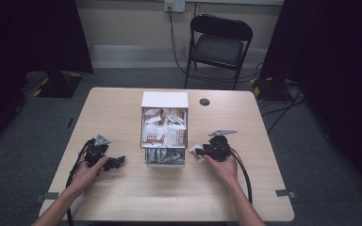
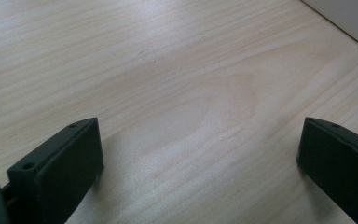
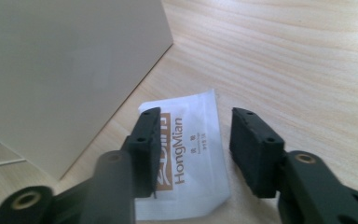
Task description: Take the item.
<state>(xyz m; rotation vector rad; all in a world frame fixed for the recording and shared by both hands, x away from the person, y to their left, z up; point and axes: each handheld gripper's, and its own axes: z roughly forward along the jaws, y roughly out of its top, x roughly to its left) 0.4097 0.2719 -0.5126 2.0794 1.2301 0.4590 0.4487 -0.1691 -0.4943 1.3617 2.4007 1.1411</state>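
Straddling a white sachet (image 3: 186, 158) printed "HongMian", the right gripper (image 3: 193, 140) was held with jaws apart just right of the box (image 1: 165, 100) of sachets. A pick-up seemed in hand; closing on the flat packet was judged next. The left gripper (image 2: 196, 154) was rested spread and empty on the table (image 2: 168, 56).

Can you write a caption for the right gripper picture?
Open right gripper over a white HongMian packet lying on the table beside a white box.
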